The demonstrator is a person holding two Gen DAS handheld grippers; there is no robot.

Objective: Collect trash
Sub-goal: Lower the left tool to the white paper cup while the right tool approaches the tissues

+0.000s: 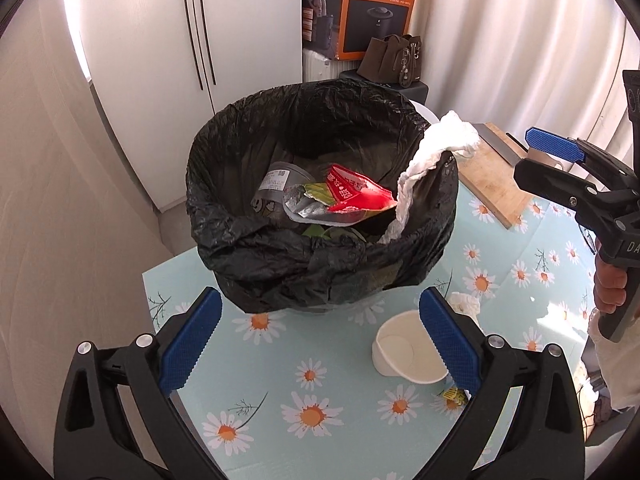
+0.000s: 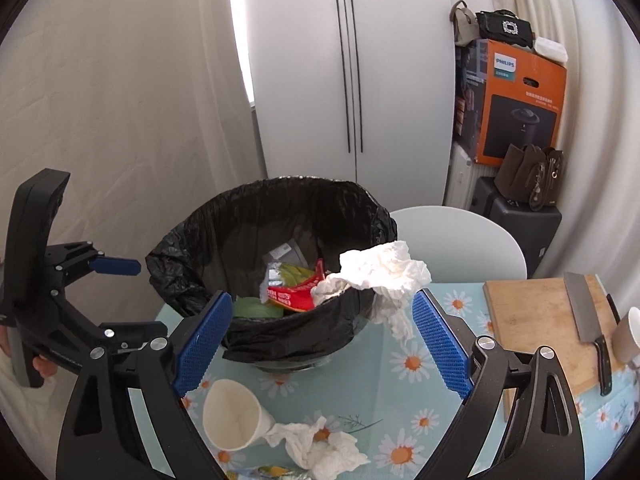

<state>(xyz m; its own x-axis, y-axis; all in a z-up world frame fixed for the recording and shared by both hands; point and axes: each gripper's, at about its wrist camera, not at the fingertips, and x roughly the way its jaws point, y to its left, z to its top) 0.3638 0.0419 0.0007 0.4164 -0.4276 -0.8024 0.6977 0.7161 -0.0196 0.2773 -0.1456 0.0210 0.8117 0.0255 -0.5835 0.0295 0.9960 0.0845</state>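
Both grippers, left (image 1: 320,354) and right (image 2: 320,346), gape empty; cup (image 1: 408,354) lies at left's 3 o'clock, mouth toward it.

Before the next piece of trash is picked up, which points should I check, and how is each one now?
1. Left hand-held gripper open, nothing between the pads: ok.
2. Right hand-held gripper open, nothing between the pads: ok.
3. White tissue fully inside the bin: not ok, it hangs over the rim.
4. Paper cup on its side on the table, free to grasp: ok.
5. Crumpled tissue beside the cup, still to collect: ok.
6. Knife lies on the cutting board, away from the trash: ok.
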